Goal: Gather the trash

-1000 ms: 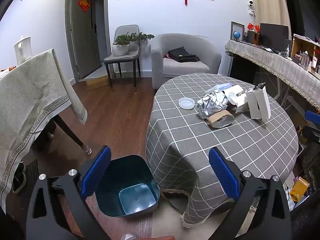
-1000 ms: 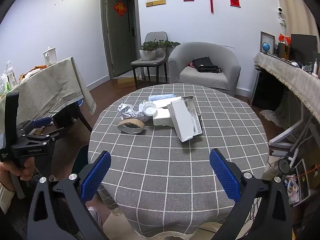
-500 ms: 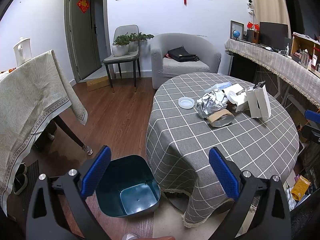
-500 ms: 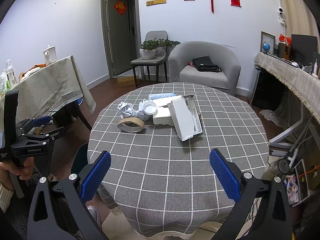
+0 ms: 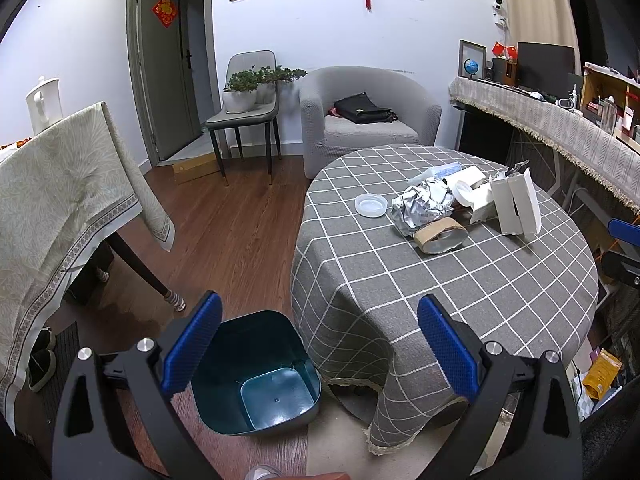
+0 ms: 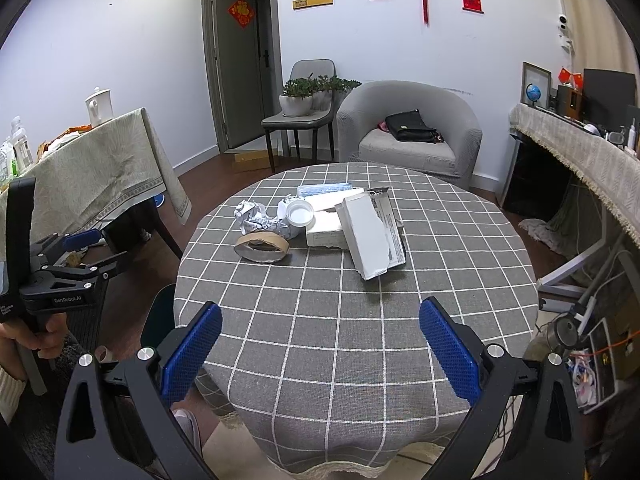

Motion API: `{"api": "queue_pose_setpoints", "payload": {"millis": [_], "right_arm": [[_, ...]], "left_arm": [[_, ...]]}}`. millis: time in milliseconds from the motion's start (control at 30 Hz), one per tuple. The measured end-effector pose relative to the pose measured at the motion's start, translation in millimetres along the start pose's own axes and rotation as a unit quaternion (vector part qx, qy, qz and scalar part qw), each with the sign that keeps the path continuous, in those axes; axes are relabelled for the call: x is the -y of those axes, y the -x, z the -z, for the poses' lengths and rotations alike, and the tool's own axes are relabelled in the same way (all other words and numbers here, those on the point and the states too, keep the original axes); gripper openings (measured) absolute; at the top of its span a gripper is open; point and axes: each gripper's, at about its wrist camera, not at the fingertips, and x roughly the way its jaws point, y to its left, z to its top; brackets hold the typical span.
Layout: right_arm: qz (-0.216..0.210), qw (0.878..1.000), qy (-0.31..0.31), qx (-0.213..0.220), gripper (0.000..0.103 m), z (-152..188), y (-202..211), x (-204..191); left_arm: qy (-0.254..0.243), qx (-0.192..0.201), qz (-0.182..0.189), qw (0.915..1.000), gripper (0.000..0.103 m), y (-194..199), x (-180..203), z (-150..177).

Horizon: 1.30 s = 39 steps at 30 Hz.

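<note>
The left hand-held gripper (image 5: pixel 319 348) is spread wide, its two blue-padded fingers (image 5: pixel 192 350) far apart with nothing between them. The right hand-held gripper (image 6: pixel 320 350) is likewise wide apart and empty, its blue pads (image 6: pixel 448 350) level with each other. In the right wrist view the left hand-held gripper shows from the side, at the far left, gripped low on its handle by the person's left hand (image 6: pixel 30 338), a pale sleeve cuff (image 6: pixel 10 390) below it.

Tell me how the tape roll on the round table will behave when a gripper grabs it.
The tape roll looks nearly used up, mostly cardboard core, so it is probably light. Its ring is squashed oval, so it may flex or collapse under a squeeze. It leans tilted against the crumpled foil, so a nudge might drop it flat rather than roll it.
</note>
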Motion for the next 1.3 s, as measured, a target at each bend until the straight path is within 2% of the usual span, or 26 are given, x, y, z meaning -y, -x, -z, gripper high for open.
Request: {"api": "queue_pose_setpoints", "payload": {"millis": [1300], "right_arm": [[0.002,1.0,0.003,-0.003,0.1,1.4,-2.5,-0.2]], "left_arm": [[0.001,-0.001,0.004,1.0,0.1,1.2,4.9,0.3]]}}
